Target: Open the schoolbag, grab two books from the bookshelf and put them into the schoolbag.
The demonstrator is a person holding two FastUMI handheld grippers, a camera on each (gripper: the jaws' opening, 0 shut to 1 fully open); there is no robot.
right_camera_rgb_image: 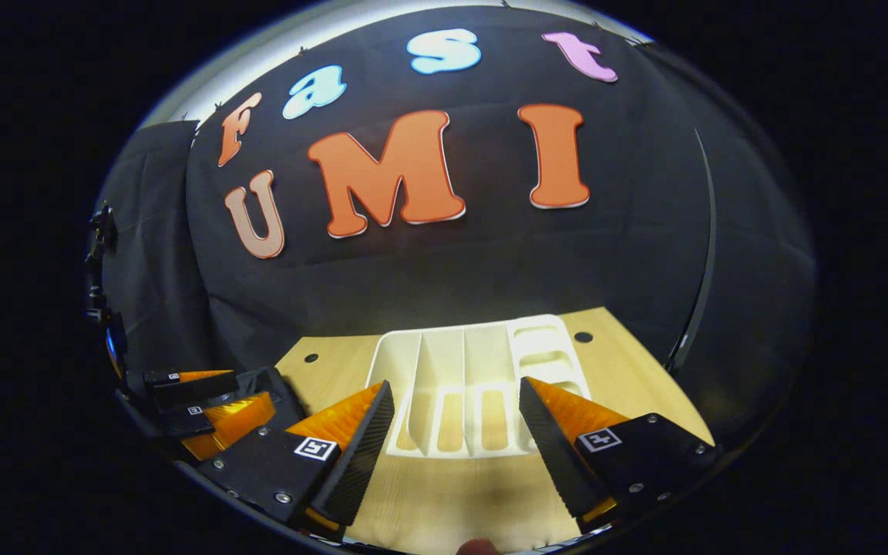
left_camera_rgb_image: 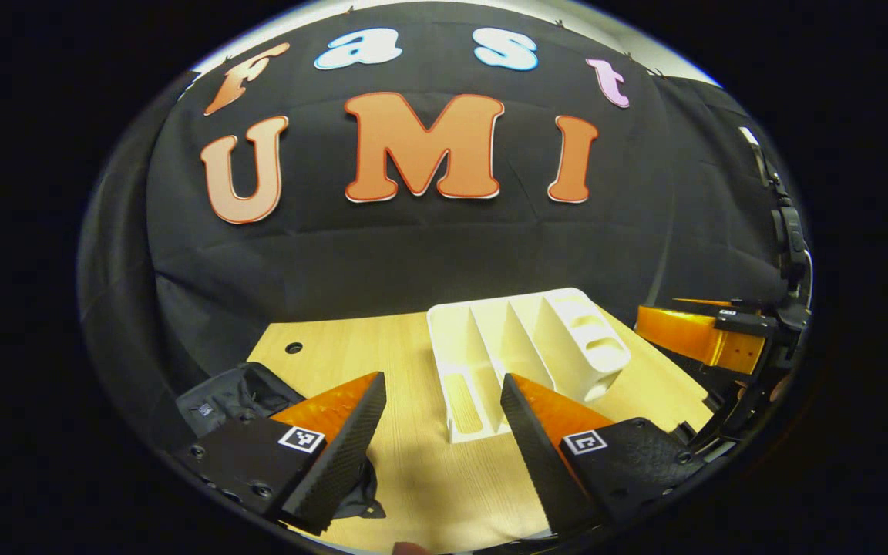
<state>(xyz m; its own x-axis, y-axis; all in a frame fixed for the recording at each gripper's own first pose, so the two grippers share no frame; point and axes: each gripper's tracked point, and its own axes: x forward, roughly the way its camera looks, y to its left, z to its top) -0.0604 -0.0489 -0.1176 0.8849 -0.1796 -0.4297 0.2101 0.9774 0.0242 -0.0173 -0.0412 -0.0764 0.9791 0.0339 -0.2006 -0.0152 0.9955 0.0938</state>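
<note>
One white plastic bookshelf (right_camera_rgb_image: 475, 385) at twelve o'clock, one black fabric schoolbag (left_camera_rgb_image: 240, 393) at nine; left gripper (left_camera_rgb_image: 440, 416) and right gripper (right_camera_rgb_image: 455, 420), ridged pads, both gape empty.

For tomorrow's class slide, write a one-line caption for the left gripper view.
Open left gripper hovers over the pale wooden table, facing an empty white slotted bookshelf, black fabric schoolbag at left.

Light wooden table (left_camera_rgb_image: 413, 462) against black cloth wall (left_camera_rgb_image: 428, 254).

No legible text, perhaps from blur.
</note>
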